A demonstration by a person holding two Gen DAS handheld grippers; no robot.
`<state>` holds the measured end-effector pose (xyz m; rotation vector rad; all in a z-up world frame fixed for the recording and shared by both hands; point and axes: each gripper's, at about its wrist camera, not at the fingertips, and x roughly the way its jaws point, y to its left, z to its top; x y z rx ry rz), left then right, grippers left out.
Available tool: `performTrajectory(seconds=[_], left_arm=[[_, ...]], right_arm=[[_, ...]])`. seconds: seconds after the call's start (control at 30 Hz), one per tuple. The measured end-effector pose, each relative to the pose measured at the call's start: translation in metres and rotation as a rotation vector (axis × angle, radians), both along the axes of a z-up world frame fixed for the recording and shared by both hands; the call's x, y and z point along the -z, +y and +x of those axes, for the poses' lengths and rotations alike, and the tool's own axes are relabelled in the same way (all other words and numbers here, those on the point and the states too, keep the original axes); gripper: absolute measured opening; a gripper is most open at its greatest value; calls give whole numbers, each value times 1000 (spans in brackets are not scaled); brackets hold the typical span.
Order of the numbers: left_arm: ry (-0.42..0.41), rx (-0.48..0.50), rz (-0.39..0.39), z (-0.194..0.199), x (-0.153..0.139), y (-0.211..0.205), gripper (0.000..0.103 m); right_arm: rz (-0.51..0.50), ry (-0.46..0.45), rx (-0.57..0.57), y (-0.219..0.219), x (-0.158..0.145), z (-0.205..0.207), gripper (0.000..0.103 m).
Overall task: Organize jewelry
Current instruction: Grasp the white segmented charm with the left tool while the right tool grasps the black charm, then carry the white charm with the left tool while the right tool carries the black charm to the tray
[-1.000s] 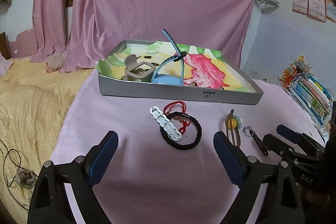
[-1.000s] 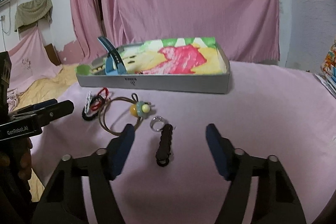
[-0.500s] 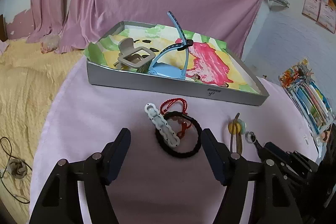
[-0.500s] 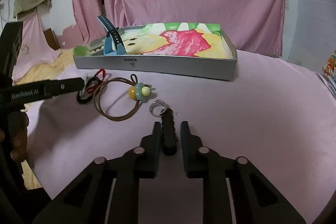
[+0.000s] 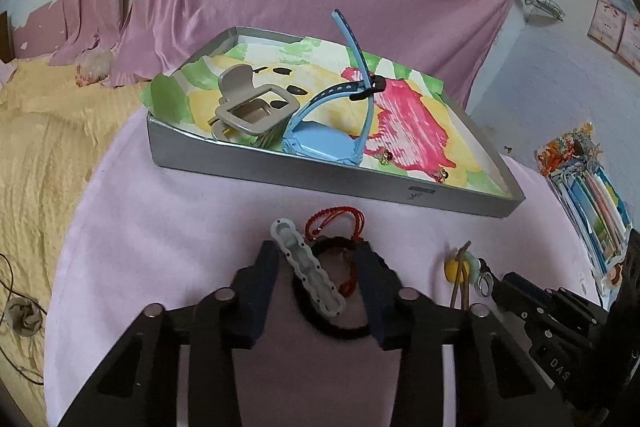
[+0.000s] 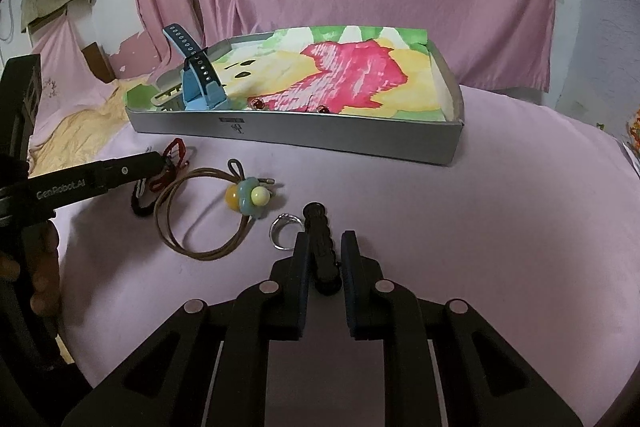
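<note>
A: Step?

B: Two pickups at once, I'd say. Right gripper [image 6: 325, 259] is pinched on the near end of the black clip [image 6: 320, 239], which looks to lie flat on the counter [image 6: 460, 227]. Left gripper [image 5: 317, 281] is low over the pile, fingers [image 5: 264, 267] partly closed either side of the white clip [image 5: 308, 267] and the black band [image 5: 336, 327]. Contact? Cannot tell; looks like a gap remains.

A: What's around them?

B: Ring [image 6: 285, 229] just left of the black clip, maybe touching. Then the brown cord loop [image 6: 200, 215] with its bead charm [image 6: 250, 199]. The red cord [image 5: 340, 223] sits at the far edge of the pile, tangled with the band.

A: Tray?

B: Far side. Tray [image 6: 320, 135] holds a blue watch [image 5: 332, 143] with its strap sticking up, a beige clip [image 5: 252, 107] and what look like small earrings [image 5: 386, 157] by the near wall.

A: Next move?

B: Likely lift the black clip clear of the ring, carry it over the near wall, drop it on the bare paper right of the watch. Left needs to finish closing, and risks dragging the red cord up too.

A: Pose?

B: Both tilted down, pointing at the tray. A hand [image 6: 36, 267] grips the left handle.
</note>
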<state>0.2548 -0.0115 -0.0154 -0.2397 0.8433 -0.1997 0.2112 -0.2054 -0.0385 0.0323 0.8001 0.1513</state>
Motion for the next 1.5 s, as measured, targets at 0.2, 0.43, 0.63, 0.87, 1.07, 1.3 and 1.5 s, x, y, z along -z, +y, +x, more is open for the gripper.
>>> performTrajectory(seconds=[0.2, 0.43, 0.63, 0.87, 1.07, 1.3, 1.5], left_arm=[[-3, -20, -13, 1, 2, 3, 19], [-14, 7, -4, -4, 2, 0, 13], [-54, 34, -24, -11, -3, -1, 13], [-119, 52, -121, -19, -9, 9, 13], [-123, 52, -133, -21, -10, 9, 13], [-139, 67, -123, -23, -17, 1, 13], [-178, 89, -105, -17, -32, -9, 13]], right_arm=[[-14, -2, -5, 2, 0, 7, 14], [-23, -5, -6, 4, 0, 8, 14], [0, -8, -5, 1, 0, 8, 13], [60, -11, -3, -6, 2, 7, 13], [76, -39, 4, -8, 0, 5, 13], [91, -80, 9, -11, -4, 1, 13], [110, -123, 12, -17, -14, -1, 13]])
